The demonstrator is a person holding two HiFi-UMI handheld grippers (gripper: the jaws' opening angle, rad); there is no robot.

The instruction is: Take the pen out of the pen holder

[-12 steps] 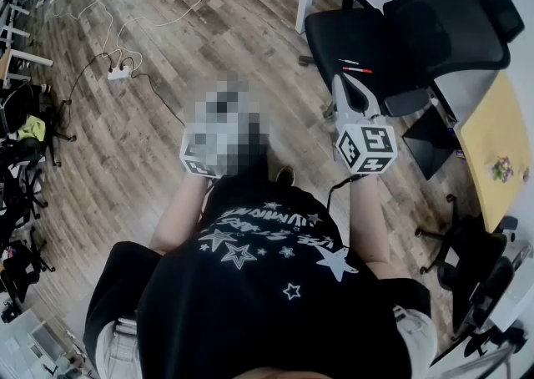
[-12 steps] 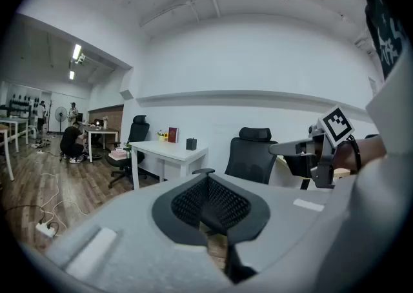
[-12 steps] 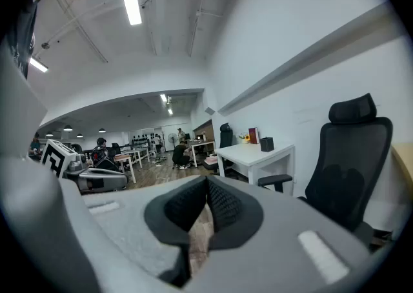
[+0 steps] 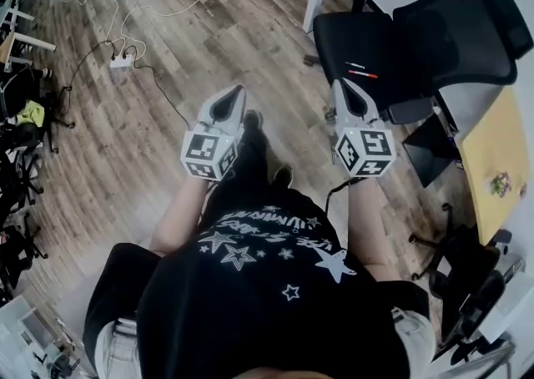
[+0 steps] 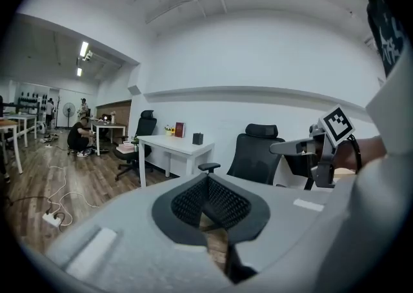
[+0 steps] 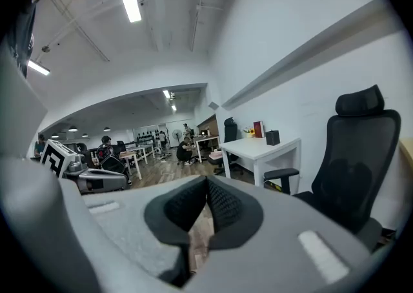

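Observation:
Two pens (image 4: 360,73), one of them red, lie on the seat of a black office chair (image 4: 417,35) ahead and to the right. A small dark container (image 5: 197,138) stands beside a red book on a white desk (image 5: 174,146); it shows in the right gripper view too, as a dark container (image 6: 272,137). My left gripper (image 4: 231,96) is held over the wooden floor, shut and empty, its pads meeting at the left gripper's tip (image 5: 207,178). My right gripper (image 4: 343,87) is level with it near the chair's seat edge, also shut and empty, as the right gripper (image 6: 206,181) shows in its own view.
A power strip (image 4: 123,60) with trailing cables lies on the floor at the far left. A yellow table (image 4: 492,160) with a small plant stands at the right edge. More chairs crowd the left and lower right. People (image 5: 80,137) sit at desks far down the room.
Both grippers stay side by side in about the same place. The floor and the chair have slipped slightly up the head view.

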